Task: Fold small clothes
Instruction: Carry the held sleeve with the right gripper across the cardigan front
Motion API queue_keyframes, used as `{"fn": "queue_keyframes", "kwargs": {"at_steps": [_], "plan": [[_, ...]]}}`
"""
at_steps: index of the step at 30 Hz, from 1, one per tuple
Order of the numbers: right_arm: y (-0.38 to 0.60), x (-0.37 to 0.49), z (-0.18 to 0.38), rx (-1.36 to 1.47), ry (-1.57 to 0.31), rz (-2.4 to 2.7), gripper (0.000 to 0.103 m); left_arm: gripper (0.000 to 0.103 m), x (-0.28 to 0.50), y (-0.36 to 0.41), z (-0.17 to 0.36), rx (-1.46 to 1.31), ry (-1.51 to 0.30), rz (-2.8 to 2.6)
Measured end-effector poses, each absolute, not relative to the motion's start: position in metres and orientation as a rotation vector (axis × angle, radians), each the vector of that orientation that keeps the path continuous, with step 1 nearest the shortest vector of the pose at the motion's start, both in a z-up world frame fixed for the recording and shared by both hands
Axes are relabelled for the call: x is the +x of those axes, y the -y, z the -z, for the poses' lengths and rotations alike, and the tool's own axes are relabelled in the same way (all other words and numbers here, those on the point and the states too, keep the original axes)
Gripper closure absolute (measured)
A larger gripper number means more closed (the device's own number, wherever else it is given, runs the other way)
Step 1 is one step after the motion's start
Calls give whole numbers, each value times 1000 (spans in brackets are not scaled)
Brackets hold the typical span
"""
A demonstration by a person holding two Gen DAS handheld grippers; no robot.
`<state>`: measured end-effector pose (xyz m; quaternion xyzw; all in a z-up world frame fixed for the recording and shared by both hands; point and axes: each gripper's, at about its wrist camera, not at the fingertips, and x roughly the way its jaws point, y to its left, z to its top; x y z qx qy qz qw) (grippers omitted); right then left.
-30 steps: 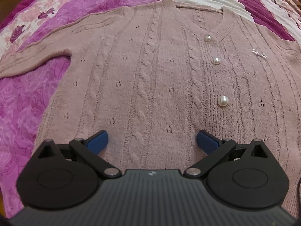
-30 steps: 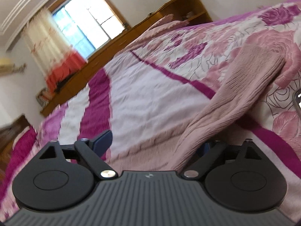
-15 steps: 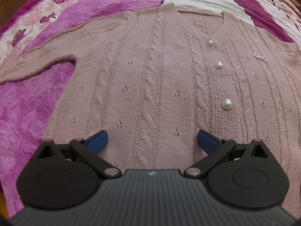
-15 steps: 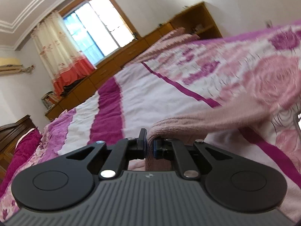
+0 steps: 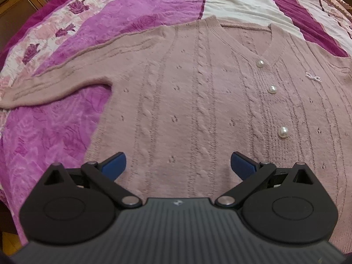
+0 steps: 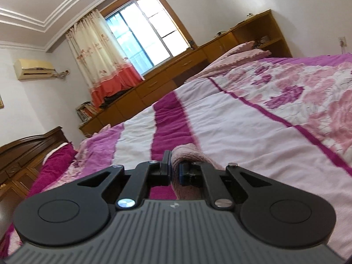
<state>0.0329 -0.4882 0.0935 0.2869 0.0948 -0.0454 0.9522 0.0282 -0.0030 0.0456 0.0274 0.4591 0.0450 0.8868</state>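
Note:
A dusty-pink cable-knit cardigan (image 5: 198, 101) with three pearl buttons (image 5: 272, 89) lies flat, front up, on the bed. Its left sleeve (image 5: 57, 83) stretches out to the left. My left gripper (image 5: 177, 165) is open and empty, hovering over the cardigan's lower body. In the right wrist view my right gripper (image 6: 175, 171) is shut on a bunched piece of the same pink knit (image 6: 187, 154), held raised above the bed. Which part of the cardigan it grips cannot be told.
The bed has a magenta, white and rose-patterned cover (image 6: 253, 121). Pink pillows (image 6: 242, 52) lie at the far end. A wooden cabinet run (image 6: 176, 70) stands below the curtained window (image 6: 143, 35). A dark wooden headboard (image 6: 28, 151) is at the left.
My right gripper closed on the pink knit and lifted it, the view tilting up toward the room. My left gripper drew back a little, staying open over the cardigan.

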Motion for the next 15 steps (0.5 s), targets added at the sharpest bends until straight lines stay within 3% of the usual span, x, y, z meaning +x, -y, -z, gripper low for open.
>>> {"fn": "queue_keyframes", "kwargs": {"at_steps": [15], "plan": [[383,41,-137,526,-213,42,96,0,32,-32,-68,27,-902,-110]]}}
